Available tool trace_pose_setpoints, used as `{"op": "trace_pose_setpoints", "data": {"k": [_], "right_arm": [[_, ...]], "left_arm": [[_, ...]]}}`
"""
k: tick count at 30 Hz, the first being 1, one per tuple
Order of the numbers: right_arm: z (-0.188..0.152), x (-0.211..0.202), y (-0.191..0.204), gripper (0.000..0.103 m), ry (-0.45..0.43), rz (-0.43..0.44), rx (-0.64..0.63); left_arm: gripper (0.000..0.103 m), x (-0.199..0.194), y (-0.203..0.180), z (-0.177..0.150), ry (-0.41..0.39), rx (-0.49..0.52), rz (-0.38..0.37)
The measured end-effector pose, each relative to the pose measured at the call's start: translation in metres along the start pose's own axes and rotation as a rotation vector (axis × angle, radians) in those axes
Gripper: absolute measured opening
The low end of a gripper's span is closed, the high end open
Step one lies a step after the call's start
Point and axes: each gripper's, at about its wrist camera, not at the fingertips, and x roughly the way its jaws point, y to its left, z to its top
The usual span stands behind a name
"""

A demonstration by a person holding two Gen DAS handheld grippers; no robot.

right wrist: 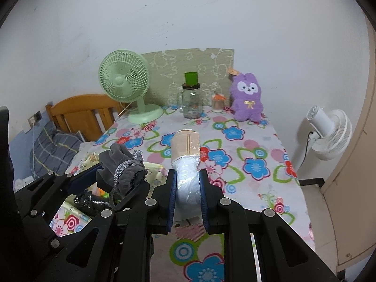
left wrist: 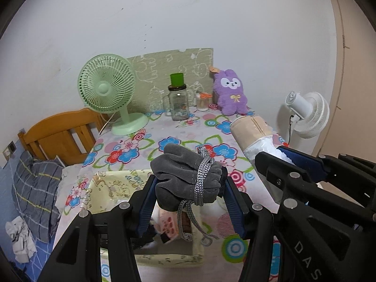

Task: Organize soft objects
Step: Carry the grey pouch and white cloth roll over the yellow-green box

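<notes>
Both hand-held grippers loaded above the desk (left wrist: 131,145).
The left hand-held gripper (left wrist: 188,185) clamped the pouch (left wrist: 185,176), its cord (left wrist: 188,223) dangling to snag the box (left wrist: 110,183); the right hand-held gripper (right wrist: 187,188) pinched the roll (right wrist: 185,150) by slippery wrap.

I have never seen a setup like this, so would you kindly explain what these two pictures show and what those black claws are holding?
A person holds two hand-operated tongs, each carrying a fisheye camera that looks along its fingers; one picture comes from each. The left tongs grip a grey drawstring pouch above a cream fabric bin. The right tongs are shut on a plastic-wrapped beige roll. On the floral tablecloth stand a green desk fan, a glass jar and a purple plush bunny. A white fan stands beside the table.
</notes>
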Motion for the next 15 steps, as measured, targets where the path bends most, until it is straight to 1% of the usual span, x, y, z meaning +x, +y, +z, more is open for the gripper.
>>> {"op": "trace_pose_setpoints", "data": {"k": [15], "right_arm": [[-0.002,0.034,0.035,0.021,0.054,0.036,-0.033]], "left_arm": [[0.057,0.025,0.040,-0.013,0.051,-0.034,0.025]]}}
